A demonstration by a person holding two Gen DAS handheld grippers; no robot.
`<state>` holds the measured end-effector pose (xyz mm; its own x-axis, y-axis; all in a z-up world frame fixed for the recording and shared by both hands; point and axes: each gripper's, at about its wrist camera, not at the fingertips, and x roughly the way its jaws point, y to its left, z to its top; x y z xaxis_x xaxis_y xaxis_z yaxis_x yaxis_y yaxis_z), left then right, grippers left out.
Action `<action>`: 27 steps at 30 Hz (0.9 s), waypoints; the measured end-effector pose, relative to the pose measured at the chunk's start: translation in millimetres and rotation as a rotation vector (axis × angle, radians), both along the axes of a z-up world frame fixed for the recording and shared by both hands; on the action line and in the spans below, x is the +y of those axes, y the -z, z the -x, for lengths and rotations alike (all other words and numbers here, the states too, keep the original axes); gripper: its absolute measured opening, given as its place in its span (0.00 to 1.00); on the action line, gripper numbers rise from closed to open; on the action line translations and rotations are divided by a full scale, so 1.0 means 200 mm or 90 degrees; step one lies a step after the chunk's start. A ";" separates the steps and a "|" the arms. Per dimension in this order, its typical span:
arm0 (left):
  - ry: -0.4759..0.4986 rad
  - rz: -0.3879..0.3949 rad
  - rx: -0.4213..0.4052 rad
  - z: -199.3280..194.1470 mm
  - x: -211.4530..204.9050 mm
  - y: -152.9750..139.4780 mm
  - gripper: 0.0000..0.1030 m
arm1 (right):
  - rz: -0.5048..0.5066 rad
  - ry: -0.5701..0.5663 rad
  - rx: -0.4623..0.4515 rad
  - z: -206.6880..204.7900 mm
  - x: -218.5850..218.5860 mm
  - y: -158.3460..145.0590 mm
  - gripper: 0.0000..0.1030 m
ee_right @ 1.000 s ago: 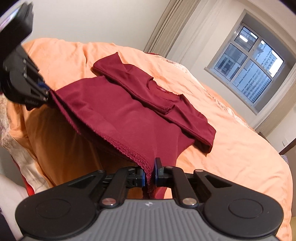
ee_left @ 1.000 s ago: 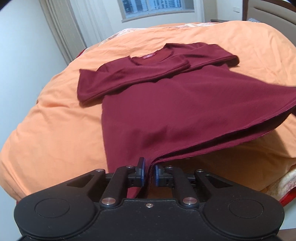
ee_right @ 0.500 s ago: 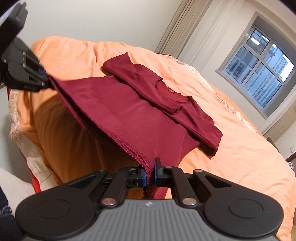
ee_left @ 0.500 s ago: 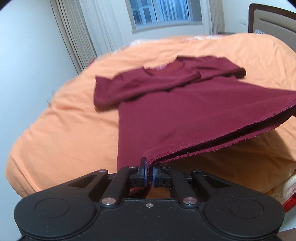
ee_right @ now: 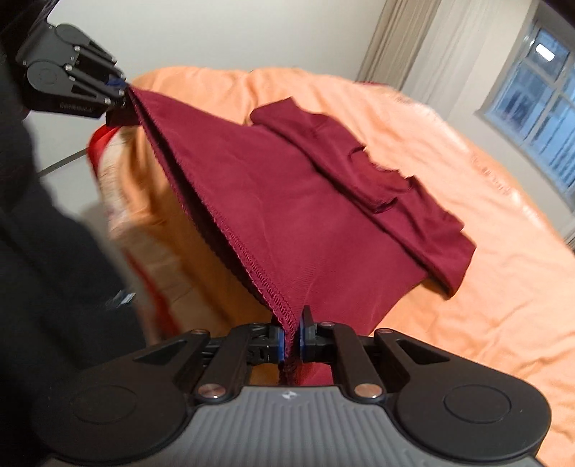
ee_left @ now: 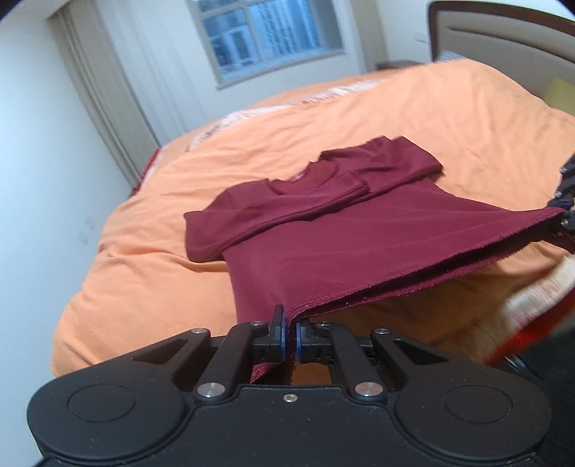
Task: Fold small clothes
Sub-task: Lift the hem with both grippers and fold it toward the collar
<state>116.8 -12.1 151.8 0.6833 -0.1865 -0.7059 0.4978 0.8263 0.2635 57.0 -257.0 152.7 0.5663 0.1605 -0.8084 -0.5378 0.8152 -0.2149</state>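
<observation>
A dark red long-sleeved shirt [ee_left: 345,230] [ee_right: 287,201] lies on the orange bed cover, its two sleeves folded across the chest near the collar. Its bottom hem is lifted off the bed and stretched taut between both grippers. My left gripper [ee_left: 289,334] is shut on one hem corner; it also shows at the upper left of the right wrist view [ee_right: 120,88]. My right gripper [ee_right: 291,336] is shut on the other hem corner, and its fingers [ee_left: 564,215] peek in at the right edge of the left wrist view.
The orange bed cover [ee_left: 467,118] [ee_right: 503,287] spreads all round the shirt. A headboard [ee_left: 503,39] stands at the far right, a window [ee_left: 266,32] and curtains behind. A person's dark sleeve [ee_right: 43,251] fills the left of the right wrist view.
Both grippers have risen with the hem, so it hangs higher above the bed and the shirt's lower half slopes up more steeply. Grip unchanged.
</observation>
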 end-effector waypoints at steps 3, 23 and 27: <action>0.006 0.004 0.024 0.01 0.00 -0.04 0.04 | -0.004 0.013 0.017 0.03 0.00 -0.02 0.08; 0.055 0.036 -0.085 -0.67 -0.14 -0.31 0.05 | 0.003 0.169 -0.188 -0.65 -0.11 -0.33 0.09; 0.037 0.047 -0.072 -0.89 -0.15 -0.28 0.05 | 0.020 0.169 -0.190 -0.86 -0.11 -0.34 0.09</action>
